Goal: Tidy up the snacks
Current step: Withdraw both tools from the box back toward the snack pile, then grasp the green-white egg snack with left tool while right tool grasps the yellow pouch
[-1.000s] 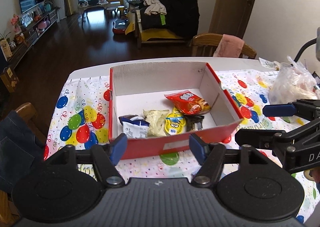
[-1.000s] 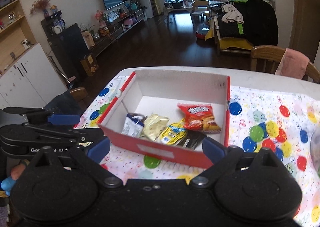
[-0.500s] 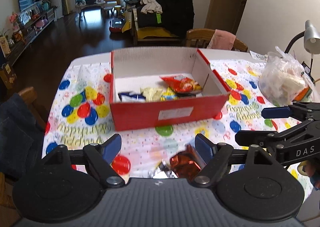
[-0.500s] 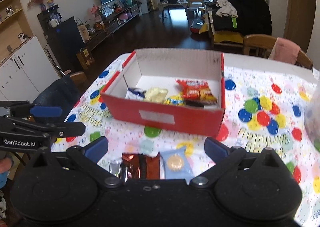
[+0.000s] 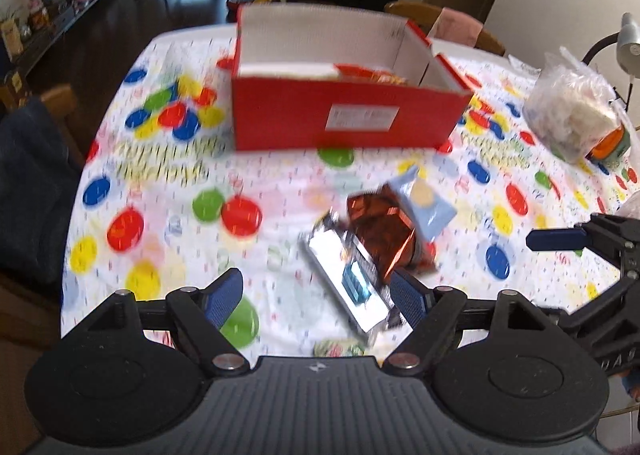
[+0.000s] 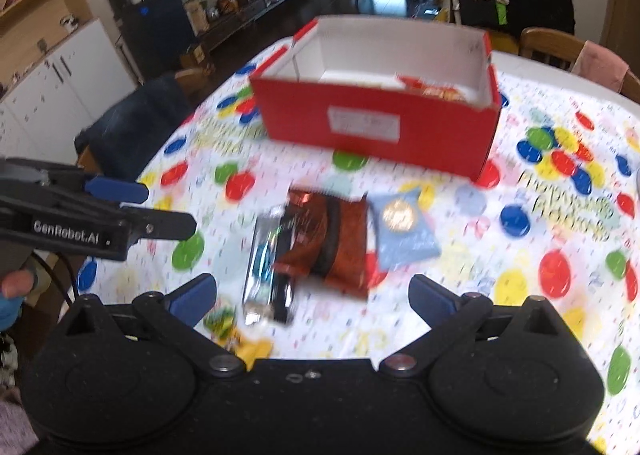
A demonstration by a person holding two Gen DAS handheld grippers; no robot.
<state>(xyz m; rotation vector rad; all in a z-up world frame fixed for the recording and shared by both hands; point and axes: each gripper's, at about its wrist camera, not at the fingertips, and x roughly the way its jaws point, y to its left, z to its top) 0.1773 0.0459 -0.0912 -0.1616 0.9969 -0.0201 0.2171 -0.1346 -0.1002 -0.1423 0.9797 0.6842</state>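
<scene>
Both left gripper [image 5: 316, 295] and right gripper [image 6: 312, 295] spread wide and empty above loose silver packet [image 6: 266, 259], copper-brown packet [image 6: 328, 243] and blue biscuit pack [image 6: 404, 231] just before the red box [image 6: 372, 127], presumably picking next

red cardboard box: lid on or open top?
Open. The red cardboard box has no lid on it: its white inner walls show, and an orange-red snack packet inside shows over the near wall.

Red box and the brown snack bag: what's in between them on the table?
Only bare balloon tablecloth lies between the red box and the brown bag; the right wrist view shows it, though blurred.
</scene>
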